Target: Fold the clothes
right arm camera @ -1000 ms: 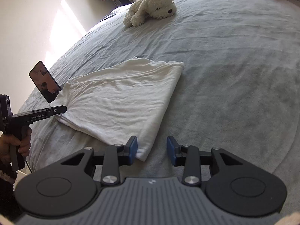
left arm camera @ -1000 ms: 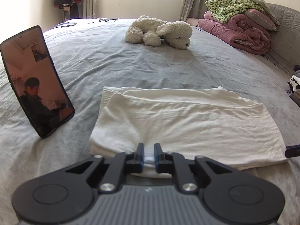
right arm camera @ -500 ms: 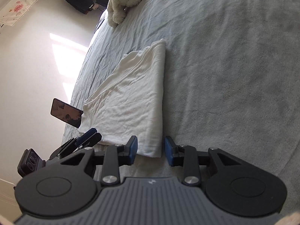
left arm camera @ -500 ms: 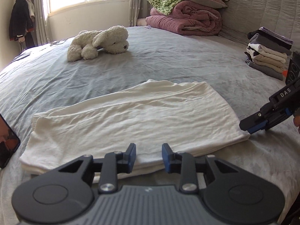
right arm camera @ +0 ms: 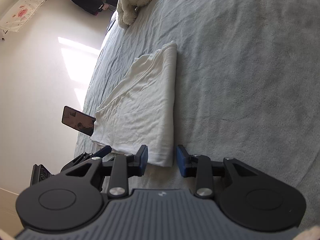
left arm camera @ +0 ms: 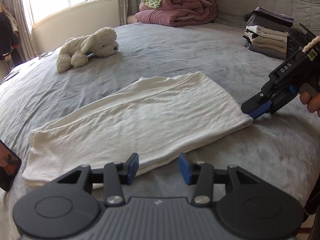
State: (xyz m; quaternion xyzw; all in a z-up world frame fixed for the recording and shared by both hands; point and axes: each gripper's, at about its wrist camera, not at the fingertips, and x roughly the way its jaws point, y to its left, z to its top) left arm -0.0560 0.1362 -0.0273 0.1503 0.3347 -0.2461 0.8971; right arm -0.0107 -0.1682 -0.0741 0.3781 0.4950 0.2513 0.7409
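On grey bed [left arm camera: 180, 46], folded white garment [left arm camera: 140, 118]

The left gripper [left arm camera: 158, 166], clamped on the near edge of the folded white shirt [left arm camera: 140, 118] 1 second ago, now has its jaws opening with that edge just ahead of them; the right gripper [right arm camera: 162, 158] rolls onto the shirt's end corner, its jaws narrowing, then opening, around it.
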